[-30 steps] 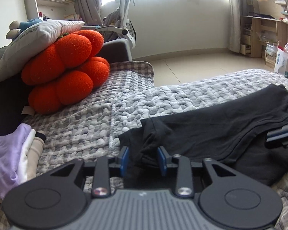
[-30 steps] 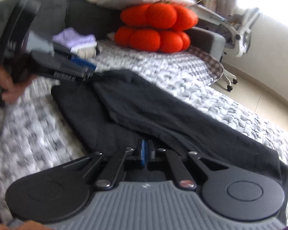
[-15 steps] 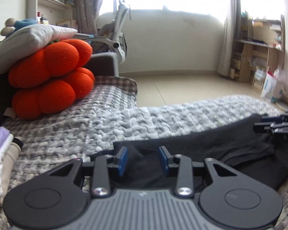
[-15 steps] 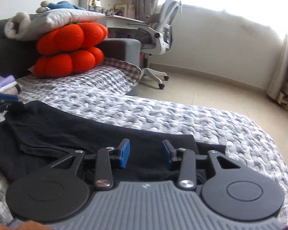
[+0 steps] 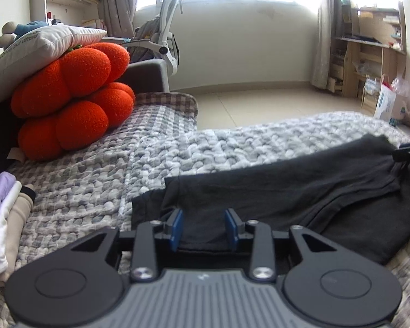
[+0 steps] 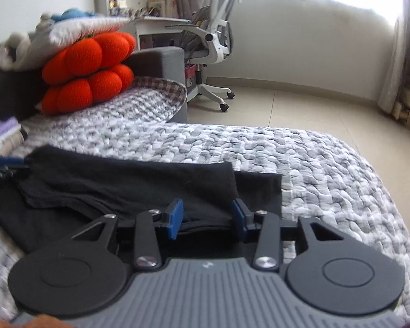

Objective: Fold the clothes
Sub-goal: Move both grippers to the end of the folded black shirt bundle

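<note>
A second ago the right gripper [image 6: 207, 217] was pinched shut on the black garment [image 5: 300, 183]; now its blue pads are wide apart and hold nothing, and the top flap has come down flat. The left gripper [image 5: 203, 228] is spread open too, low over the near edge of the cloth. The garment lies on the grey knitted blanket [image 5: 232, 145], folded over once so a narrow strip of the bottom layer peeks out. It looks soft, light and floppy, so it will sag and bunch if grabbed in the middle. I think the best place to pinch is a corner or the edge, taking both layers together. The orange pumpkin cushion [image 5: 71, 101] is well away. The pile of folded clothes [image 5: 2, 218] sits near the left side, but nothing blocks the way.
</note>
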Tool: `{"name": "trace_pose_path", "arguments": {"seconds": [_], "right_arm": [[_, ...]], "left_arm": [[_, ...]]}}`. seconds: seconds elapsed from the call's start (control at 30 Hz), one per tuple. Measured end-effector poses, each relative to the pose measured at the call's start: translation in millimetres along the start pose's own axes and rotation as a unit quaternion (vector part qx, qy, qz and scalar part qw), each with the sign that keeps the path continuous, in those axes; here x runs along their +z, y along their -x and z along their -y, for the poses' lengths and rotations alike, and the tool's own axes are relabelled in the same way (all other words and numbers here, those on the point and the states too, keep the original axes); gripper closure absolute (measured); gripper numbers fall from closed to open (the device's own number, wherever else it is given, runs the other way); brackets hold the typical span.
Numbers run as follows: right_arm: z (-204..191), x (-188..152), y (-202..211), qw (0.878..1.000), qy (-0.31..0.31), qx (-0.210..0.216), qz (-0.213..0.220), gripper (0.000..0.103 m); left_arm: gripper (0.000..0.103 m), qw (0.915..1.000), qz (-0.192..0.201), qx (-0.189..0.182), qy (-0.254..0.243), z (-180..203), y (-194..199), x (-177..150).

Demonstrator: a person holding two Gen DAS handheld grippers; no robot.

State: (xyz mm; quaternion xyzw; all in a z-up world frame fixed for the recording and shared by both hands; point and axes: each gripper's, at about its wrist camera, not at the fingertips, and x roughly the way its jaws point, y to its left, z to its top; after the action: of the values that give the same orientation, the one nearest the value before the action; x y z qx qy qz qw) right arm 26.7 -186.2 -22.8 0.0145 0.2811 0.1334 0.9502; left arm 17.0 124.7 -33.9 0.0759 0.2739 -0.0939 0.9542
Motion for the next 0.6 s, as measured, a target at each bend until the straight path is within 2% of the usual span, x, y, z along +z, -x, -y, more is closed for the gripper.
{"name": "trace_pose_path", "arguments": {"seconds": [0.1,0.27,0.47,0.6], "right_arm": [[16.6,5.2,8.5,0.998,-0.055,0.008,0.002,0.053],[39.0,4.7,15.5,0.992,-0.123,0.008,-0.007,0.052],[52.2,-1.2,11.5,0.982,-0.181,0.002,-0.048,0.052],[68.1,-8.1,17.4,0.968,-0.239,0.015,-0.068,0.052]], "left_arm": [[0.068,0.9997,0.011,-0.018,0.012,5.6,5.4,5.9],[0.068,0.9988,0.010,-0.048,0.004,26.3,2.3,9.0],[0.068,0.9955,-0.027,-0.082,-0.039,53.4,-15.5,1.6],[0.068,0.9930,-0.040,-0.085,-0.072,66.1,-20.5,-2.9]]}}
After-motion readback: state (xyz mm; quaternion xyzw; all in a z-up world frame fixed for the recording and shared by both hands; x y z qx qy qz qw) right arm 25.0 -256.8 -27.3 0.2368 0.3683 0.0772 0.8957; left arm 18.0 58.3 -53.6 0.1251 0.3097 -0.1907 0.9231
